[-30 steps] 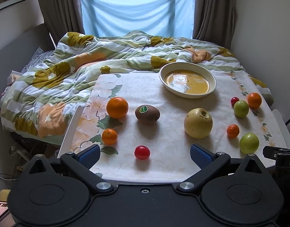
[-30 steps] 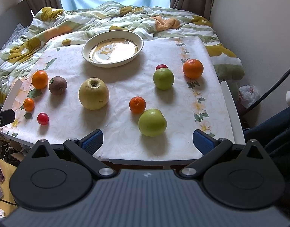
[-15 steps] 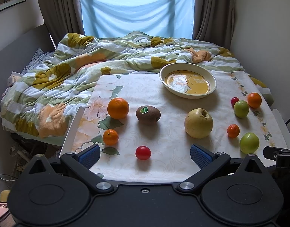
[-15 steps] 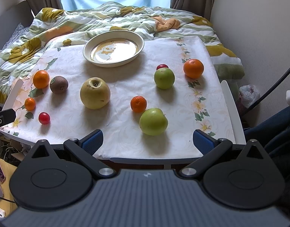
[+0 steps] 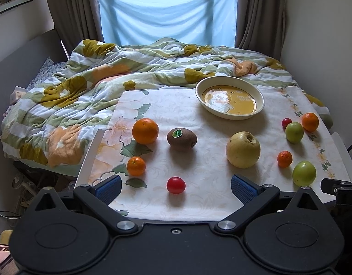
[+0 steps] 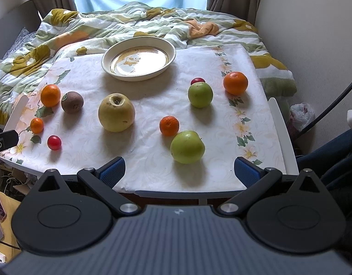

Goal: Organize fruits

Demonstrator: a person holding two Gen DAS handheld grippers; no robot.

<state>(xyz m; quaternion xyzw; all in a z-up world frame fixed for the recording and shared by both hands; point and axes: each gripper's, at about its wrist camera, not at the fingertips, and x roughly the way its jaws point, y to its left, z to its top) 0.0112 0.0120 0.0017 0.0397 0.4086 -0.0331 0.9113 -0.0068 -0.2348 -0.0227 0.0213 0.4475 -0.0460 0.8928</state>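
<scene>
On the cloth-covered table, the empty plate is waiting at the far edge; every fruit, from yellow apple to red tomato, is lying outside it. Left gripper and right gripper are hovering spread, holding nothing. Judged step: selecting a first fruit to approach.

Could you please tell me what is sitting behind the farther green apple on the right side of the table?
A small red fruit peeks out behind the green apple; its lower part is hidden.

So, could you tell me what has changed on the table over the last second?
Almost nothing. Both views crept slightly, so the left tongs and right tongs drifted a touch. Both stay open and empty, and the fruit and the plate lie where they were.
</scene>
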